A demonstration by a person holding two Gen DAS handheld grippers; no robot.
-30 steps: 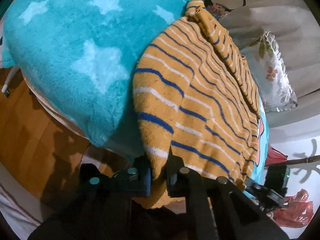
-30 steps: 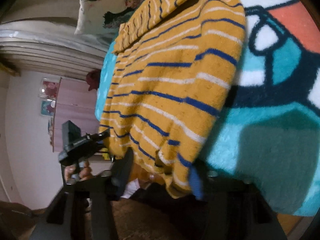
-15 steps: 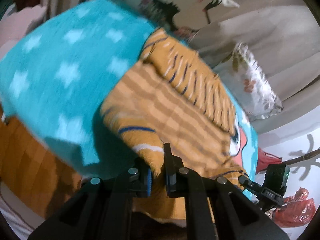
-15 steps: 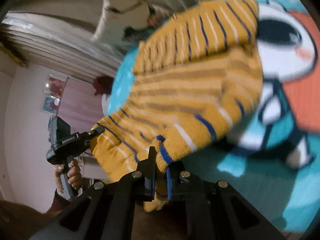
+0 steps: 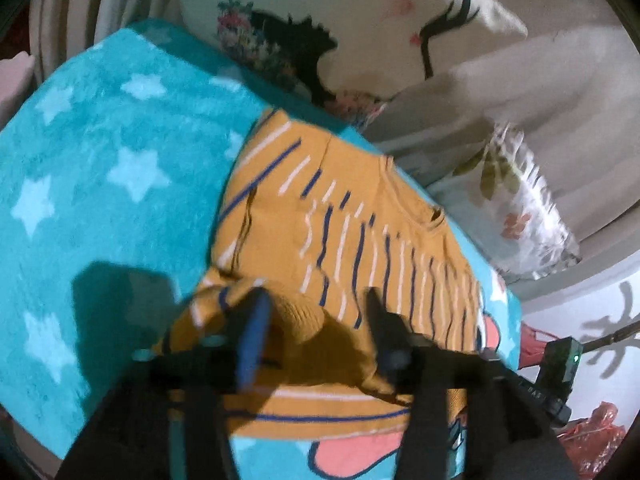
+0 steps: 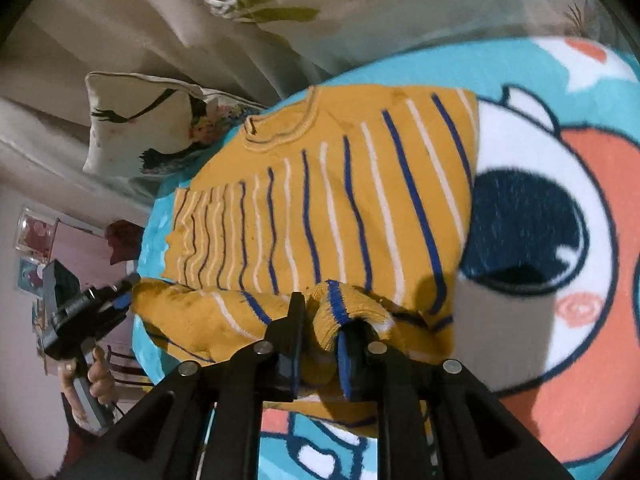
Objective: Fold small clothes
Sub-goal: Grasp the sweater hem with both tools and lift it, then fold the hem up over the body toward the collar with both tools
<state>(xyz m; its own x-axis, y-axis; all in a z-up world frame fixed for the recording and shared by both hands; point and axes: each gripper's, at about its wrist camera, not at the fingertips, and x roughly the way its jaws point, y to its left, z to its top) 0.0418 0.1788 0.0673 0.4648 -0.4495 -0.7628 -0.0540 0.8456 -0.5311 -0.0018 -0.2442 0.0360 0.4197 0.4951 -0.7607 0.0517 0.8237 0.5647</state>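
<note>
The left gripper [image 5: 316, 320] has just been opening, its jaws now wide with the sweater's [image 6: 320, 208] folded hem loose between them. The right gripper [image 6: 320, 344] has parted slightly, fabric seemingly still between. The hem, earlier hanging off the blanket [image 5: 100, 168], now lies doubled over; collar points away.

Dim, warm indoor light from above casts hard dark shadows onto the teal blanket [image 5: 100, 168] and striped sweater [image 6: 340, 200], while motion blur smears both fisheye views, worst on the left, whose rims bend and blacken.
</note>
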